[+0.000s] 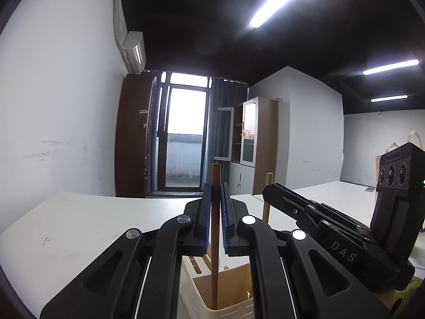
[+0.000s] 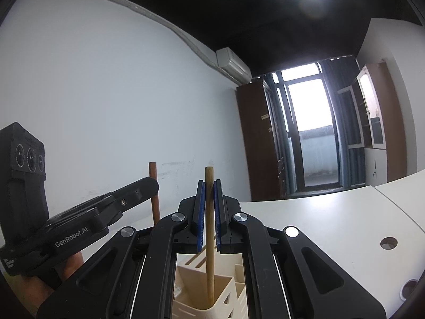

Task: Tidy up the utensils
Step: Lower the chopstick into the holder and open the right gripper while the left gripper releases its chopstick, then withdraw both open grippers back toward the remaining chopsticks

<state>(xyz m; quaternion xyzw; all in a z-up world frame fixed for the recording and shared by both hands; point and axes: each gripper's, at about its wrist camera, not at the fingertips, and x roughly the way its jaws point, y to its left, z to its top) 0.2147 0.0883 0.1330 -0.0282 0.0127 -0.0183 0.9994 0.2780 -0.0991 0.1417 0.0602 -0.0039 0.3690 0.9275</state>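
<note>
Left wrist view: your left gripper (image 1: 215, 207) fingers are gripping the dark brown wooden stick (image 1: 215, 239), your right gripper (image 2: 209, 207) fingers the pale wooden stick (image 2: 209, 228); you are lowering both into the cream slotted plastic holder (image 2: 225, 289), so ease open next.

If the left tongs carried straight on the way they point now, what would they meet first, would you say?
Nothing close, it seems. The left tongs, shut on the dark wooden handle, point level above the white table. Beyond it, the glazed door at the room's far end looks first in line, though depth is hard to judge.
</note>
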